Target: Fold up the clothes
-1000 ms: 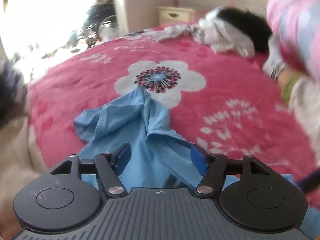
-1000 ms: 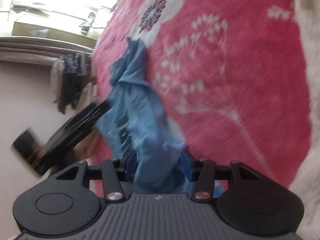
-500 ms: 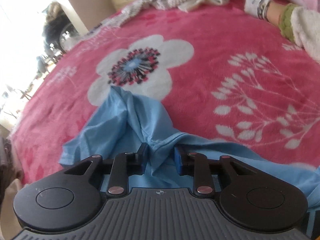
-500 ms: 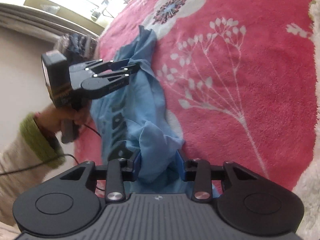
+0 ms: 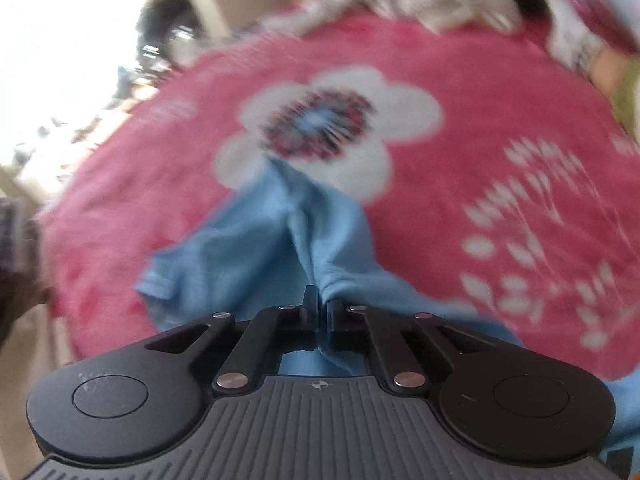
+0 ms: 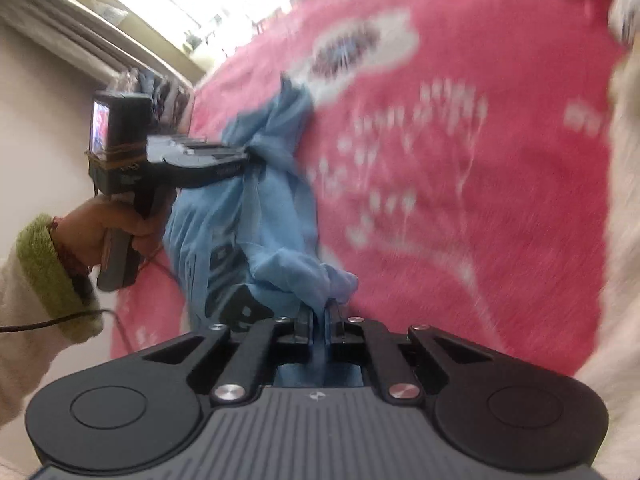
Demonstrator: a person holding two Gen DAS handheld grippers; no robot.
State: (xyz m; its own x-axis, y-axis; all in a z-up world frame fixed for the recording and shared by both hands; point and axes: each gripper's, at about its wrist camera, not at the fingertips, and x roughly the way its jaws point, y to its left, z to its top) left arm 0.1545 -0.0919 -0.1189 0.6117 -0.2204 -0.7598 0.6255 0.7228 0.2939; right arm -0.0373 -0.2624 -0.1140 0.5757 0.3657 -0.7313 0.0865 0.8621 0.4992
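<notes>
Light blue T-shirt (image 5: 256, 248) lies bunched on the pink floral blanket (image 5: 460, 92), its far end reaching the edge of the big white flower print (image 5: 332, 120); not flat, not squared, no clean fold line anywhere in view; dark lettering (image 6: 218, 264) shows on the stretch of cloth between the two grippers in the right wrist view.

Left gripper (image 5: 319, 302): fingers drawn nearly together with a ridge of blue cloth pinched between them; cloth rises to the pinch in a tent, so that part looks lifted off the blanket. From the right wrist view the same tool (image 6: 250, 154) bites a gathered knot of fabric; the person's hand (image 6: 102, 232) holds its handle, green fuzzy cuff (image 6: 44, 256) at the wrist.

Right gripper (image 6: 319, 320): fingers likewise closed tight on a crumpled wad of the shirt; the fabric runs slack and twisted from there toward the left tool.

Judgement on progress: shirt is held at two points but is a rumpled rope, so the folding proper is all left to do on this garment; which parts are pinched, shoulders or hem, I cannot tell. Spreading it flat comes before any fold can hold. Both views blur with motion.

Heap of other clothes (image 5: 432, 4) lies at the far side of the bed, unfolded as far as the blur allows.
</notes>
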